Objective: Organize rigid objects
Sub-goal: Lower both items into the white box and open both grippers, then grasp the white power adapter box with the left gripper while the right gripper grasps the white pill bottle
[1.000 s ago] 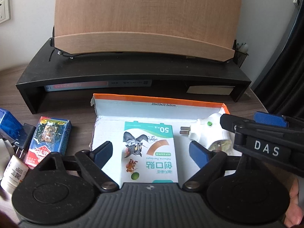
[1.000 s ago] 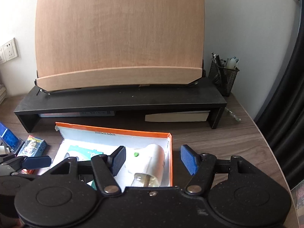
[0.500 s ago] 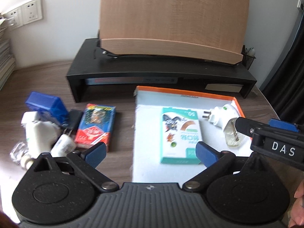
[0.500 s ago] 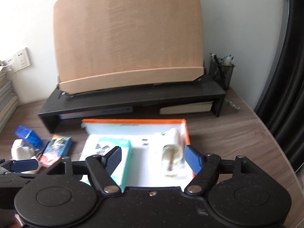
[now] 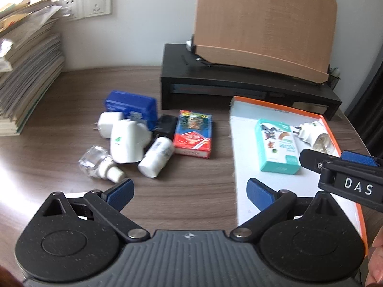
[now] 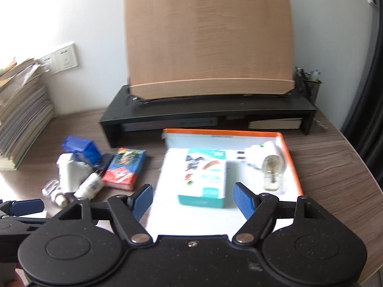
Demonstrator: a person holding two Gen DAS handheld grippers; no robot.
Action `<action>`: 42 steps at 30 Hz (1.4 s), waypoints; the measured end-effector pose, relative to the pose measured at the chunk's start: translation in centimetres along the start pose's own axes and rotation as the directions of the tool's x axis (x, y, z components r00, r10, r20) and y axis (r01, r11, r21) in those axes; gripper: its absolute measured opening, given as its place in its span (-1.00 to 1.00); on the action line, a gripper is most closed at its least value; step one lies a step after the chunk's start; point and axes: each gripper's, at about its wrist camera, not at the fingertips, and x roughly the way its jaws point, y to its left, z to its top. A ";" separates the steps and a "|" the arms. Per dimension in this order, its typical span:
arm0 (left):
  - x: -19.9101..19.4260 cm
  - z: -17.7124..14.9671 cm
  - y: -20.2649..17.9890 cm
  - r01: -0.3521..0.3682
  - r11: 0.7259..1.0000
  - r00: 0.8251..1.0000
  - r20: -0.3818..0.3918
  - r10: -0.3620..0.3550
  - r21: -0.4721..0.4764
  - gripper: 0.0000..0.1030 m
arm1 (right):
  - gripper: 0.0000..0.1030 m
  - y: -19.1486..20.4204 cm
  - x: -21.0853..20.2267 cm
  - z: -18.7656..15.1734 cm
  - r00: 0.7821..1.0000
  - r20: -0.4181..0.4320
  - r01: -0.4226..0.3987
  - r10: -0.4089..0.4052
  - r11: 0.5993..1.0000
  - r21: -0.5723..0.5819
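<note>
- Dark wood-grain bench (image 5: 71, 110) under a white wall, black riser shelf (image 5: 239, 88) upper right carrying a tilted wooden board (image 5: 258, 16).
- Paper stack (image 5: 26, 67) piled at far left, wall sockets (image 5: 95, 2) just above it.
- Left gripper (image 5: 189, 191) low centre, spread to its widest, nothing between the blue pads, bare bench beneath.
- Right gripper (image 6: 192, 198) low centre in its own view, fingers partly spread, holding nothing.
- Orange-rimmed white tray (image 6: 290, 165) at right of the bench; teal bandage box (image 6: 205, 179) flat inside it, white plug-in with glass bottle (image 6: 265, 165) near the tray's right rim.
- Loose cluster at centre left: blue case (image 5: 131, 106), white charger (image 5: 109, 123), white plug-in unit (image 5: 126, 141), clear glass bottle (image 5: 98, 165), small white bottle (image 5: 156, 156), black adapter (image 5: 166, 124), all touching or just beside each other.
- Red and blue card box (image 5: 194, 132) between the cluster and the tray, lying flat.
</note>
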 end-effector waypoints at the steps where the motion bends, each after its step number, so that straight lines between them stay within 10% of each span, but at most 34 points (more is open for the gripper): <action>1: -0.2 -0.2 0.6 -0.004 1.000 1.000 0.000 0.004 -0.008 1.00 | 0.70 0.6 -0.1 -0.1 1.000 0.000 -0.005 0.005 1.000 -0.006; 30: -1.1 -3.7 8.7 -0.112 0.982 0.994 -0.038 0.107 -0.151 1.00 | 0.70 10.0 2.7 -2.5 0.980 -0.094 -0.189 0.176 0.968 -0.165; 42: 1.9 -4.7 11.0 -0.195 0.957 0.979 -0.094 0.179 -0.214 1.00 | 0.69 10.3 5.7 -1.5 0.941 -0.145 -0.338 0.306 0.876 -0.345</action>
